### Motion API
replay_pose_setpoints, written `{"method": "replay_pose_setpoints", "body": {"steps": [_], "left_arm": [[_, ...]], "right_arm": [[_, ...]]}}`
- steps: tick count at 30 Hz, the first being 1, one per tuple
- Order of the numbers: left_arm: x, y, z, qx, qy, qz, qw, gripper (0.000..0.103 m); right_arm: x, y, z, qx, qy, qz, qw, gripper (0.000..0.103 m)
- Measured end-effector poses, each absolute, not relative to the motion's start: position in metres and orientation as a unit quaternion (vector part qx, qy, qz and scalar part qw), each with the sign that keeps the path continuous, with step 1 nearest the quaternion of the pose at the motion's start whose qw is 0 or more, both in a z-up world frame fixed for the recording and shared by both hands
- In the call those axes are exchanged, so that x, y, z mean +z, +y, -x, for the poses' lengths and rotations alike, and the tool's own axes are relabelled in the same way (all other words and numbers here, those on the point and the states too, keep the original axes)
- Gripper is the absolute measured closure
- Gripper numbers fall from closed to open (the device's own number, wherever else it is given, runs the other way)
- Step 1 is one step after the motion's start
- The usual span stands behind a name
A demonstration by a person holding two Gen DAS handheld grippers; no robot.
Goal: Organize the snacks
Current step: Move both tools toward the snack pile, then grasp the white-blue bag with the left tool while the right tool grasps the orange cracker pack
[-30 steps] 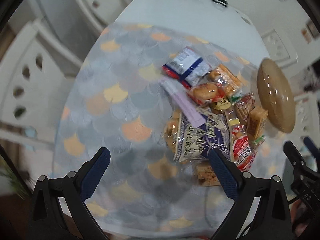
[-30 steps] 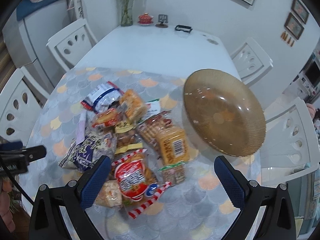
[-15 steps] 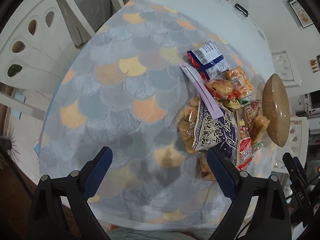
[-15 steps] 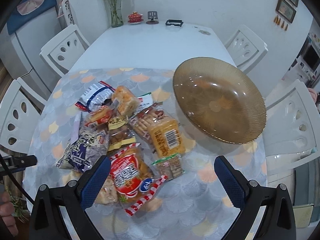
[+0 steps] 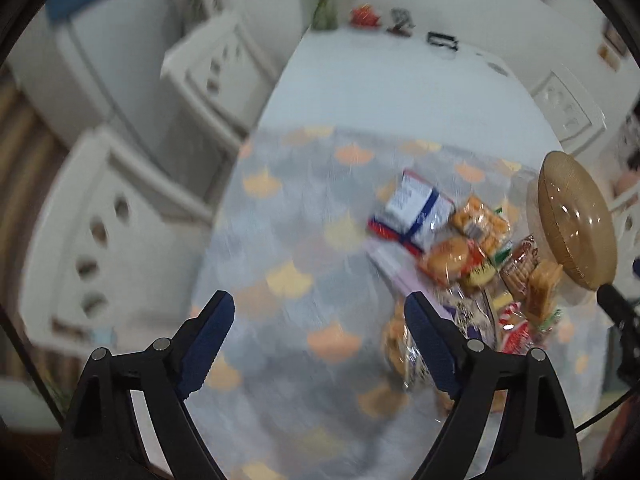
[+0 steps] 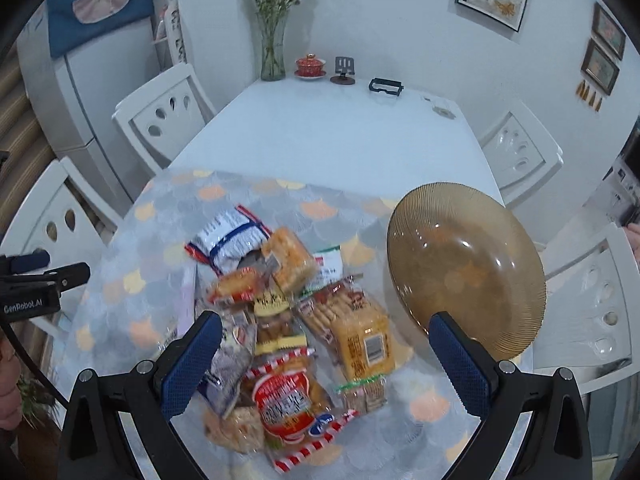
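Several wrapped snacks [image 6: 296, 312] lie heaped on a scale-patterned tablecloth [image 6: 160, 240], left of an empty amber glass plate [image 6: 464, 268]. On top are a white-and-blue packet [image 6: 230, 236], an orange cracker pack [image 6: 362, 344] and a red round-label bag [image 6: 286, 404]. My right gripper [image 6: 324, 336] hangs open above the heap's near side, holding nothing. In the blurred left wrist view my left gripper [image 5: 320, 312] hovers over bare cloth left of the snacks [image 5: 460, 248]; its jaws are closing with nothing between them. The plate [image 5: 576, 232] stands at the right there.
White chairs [image 6: 164, 116] stand around the white table [image 6: 332, 132]. At its far end are a vase of stems [image 6: 274, 56], a red lidded cup [image 6: 310, 66], a small stand and a black frame [image 6: 386, 87]. A fridge [image 6: 68, 92] stands at the left.
The left gripper has swung and tilted up, so its view now reaches the far wall, and its jaws have narrowed. The right gripper has drawn back and risen a little over the snacks.
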State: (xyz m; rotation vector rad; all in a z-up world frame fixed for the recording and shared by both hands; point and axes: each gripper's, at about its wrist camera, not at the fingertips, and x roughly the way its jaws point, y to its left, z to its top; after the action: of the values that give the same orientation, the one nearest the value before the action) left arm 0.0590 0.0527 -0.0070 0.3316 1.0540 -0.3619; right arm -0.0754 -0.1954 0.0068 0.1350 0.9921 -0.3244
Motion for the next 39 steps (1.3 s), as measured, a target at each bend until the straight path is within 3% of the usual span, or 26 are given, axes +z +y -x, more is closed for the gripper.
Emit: {"method": "replay_pose_setpoints", "body": {"steps": [5,15,30,39], "left_arm": [[-0.005,0.037,-0.057,-0.2,0.466,-0.183,0.842,0.017],[-0.037,0.021,-0.081,-0.231,0.507,-0.149,0.817,0.017],[-0.07,-0.018,-0.116,-0.249,0.524,-0.183,0.794,0.017],[-0.107,-0.045,-0.154,-0.306,0.56,-0.165,0.752,0.018]], "right_arm": [[0.004,-0.195,0.071,-0.147,0.475,-0.085,0.864,0.001],[-0.014,-0.204,0.043,-0.137,0.506,-0.095,0.846,0.001],[-0.044,-0.221,-0.003,-0.138,0.53,-0.079,0.833,0.001],[-0.073,-0.239,-0.033,-0.111,0.548,-0.092,0.824,0.014]]}}
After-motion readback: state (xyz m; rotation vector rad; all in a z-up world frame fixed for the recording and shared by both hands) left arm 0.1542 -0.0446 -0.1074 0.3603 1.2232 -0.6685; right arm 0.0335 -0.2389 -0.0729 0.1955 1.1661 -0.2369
